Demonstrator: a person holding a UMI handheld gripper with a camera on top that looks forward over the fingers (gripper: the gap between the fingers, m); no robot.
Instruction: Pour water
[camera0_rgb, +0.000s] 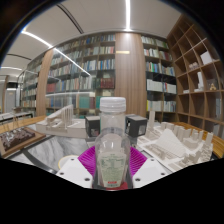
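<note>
Claw (112, 165) level, clamped on upright bottle (112, 140) (cap on), facing bookshelves (90, 70).

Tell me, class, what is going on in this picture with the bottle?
A hand-held gripper has a clear plastic bottle with a white cap standing upright between its two fingers, whose pink pads sit against its sides. The bottle is not tilted, so no pouring has begun. Beyond it is a table bearing white objects, with library bookshelves behind.
</note>
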